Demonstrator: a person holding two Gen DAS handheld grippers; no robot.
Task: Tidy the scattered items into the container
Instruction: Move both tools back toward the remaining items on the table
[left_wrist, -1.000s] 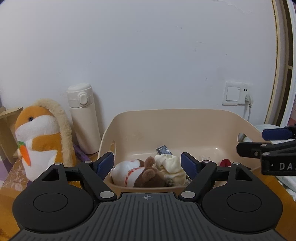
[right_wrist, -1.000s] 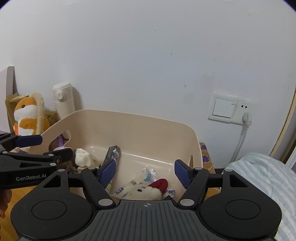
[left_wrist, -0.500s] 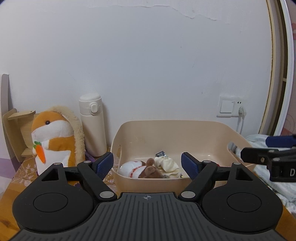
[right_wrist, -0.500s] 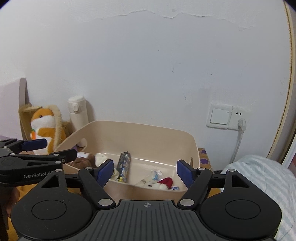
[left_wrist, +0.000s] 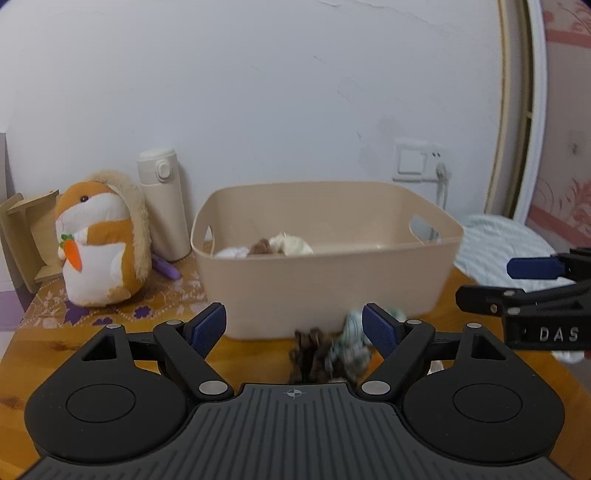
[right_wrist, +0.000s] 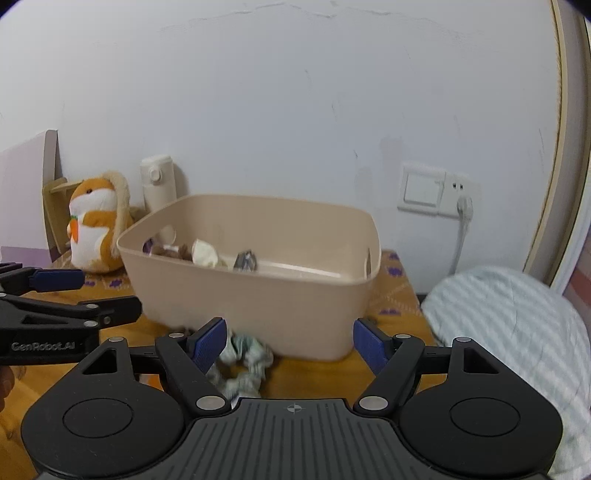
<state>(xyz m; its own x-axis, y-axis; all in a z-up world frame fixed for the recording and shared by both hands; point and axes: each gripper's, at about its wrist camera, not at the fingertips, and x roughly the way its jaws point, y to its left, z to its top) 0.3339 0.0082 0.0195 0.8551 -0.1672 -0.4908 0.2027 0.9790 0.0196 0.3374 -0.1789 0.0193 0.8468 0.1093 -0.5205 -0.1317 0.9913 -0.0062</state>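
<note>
Both grippers have backed away from the beige plastic tub (left_wrist: 325, 288), and its contents now barely peek over the rim. Left gripper (left_wrist: 294, 325) and right gripper (right_wrist: 289, 341) both spread, holding nothing. Newly visible on the wooden table (left_wrist: 74, 343): crumpled green-white cloth (right_wrist: 245, 363) and brown fuzzy item (left_wrist: 310, 354), just before the tub. Likely next pickups.

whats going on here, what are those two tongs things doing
A person holds a pair of tongs in each hand, tidying loose items into the beige tub. Both the left tongs and the right tongs are open and empty, held low in front of the tub. Some items already lie inside it. A crumpled striped cloth and a brown item lie on the table outside.
</note>
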